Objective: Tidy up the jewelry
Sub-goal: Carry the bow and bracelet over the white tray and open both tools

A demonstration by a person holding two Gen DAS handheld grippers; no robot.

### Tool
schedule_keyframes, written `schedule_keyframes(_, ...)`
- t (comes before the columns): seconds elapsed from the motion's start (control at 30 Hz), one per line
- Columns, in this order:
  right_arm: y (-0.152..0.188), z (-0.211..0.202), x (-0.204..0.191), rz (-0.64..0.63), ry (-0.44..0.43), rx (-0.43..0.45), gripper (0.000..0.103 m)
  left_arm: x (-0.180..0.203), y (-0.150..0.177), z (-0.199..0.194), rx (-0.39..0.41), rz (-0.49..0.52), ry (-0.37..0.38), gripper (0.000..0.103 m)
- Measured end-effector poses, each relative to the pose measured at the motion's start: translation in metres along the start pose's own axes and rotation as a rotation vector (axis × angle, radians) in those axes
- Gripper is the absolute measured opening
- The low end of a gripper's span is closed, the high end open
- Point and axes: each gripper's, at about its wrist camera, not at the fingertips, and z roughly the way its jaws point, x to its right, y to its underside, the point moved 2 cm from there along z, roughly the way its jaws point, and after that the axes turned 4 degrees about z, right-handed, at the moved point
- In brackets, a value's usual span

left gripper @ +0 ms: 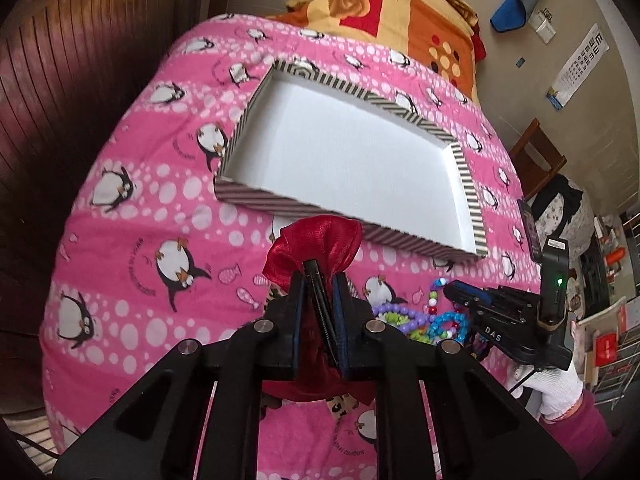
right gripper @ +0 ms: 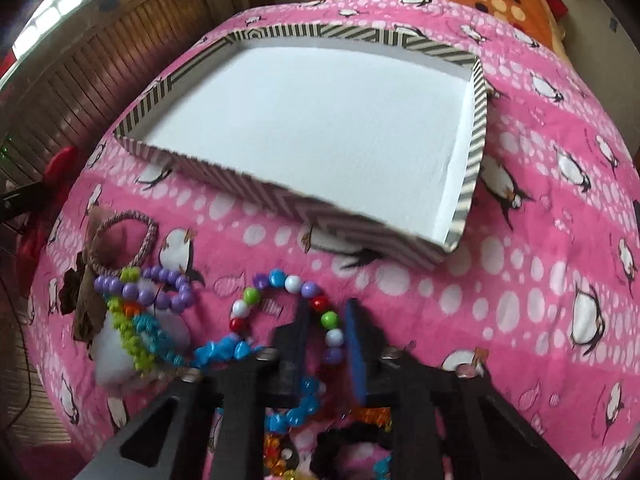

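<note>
Red satin pouch (left gripper: pixel 316 244) clamped in left gripper (left gripper: pixel 320 280); right gripper (right gripper: pixel 328 312) around multicoloured bead bracelet (right gripper: pixel 288 292), grip unclear.

The word "love", seen upside down, is printed on a red-and-orange quilt (left gripper: pixel 384 12) folded at the far end of the bed. White letters "DAS" mark the black body of the right tongs (left gripper: pixel 450 292). An eye chart (left gripper: pixel 580 64) hangs on the wall; only a large "E" reads. Dark lettering curves beside the penguins on the pink blanket (left gripper: pixel 132 240), too small to read.
</note>
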Motion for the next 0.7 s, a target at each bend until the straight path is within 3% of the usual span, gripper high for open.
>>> schedule_keyframes(0.37,-0.02,-0.07,0.0,0.067,-0.148,0.129,0.008,0.012,-0.032,-0.002,0.043,0.043,-0.03,0.012)
schedule_keyframes(0.7,-0.064,-0.099,-0.016,0.051,-0.16,0.222,0.008,0.017,-0.074,0.017,0.066,0.074,-0.076,0.012)
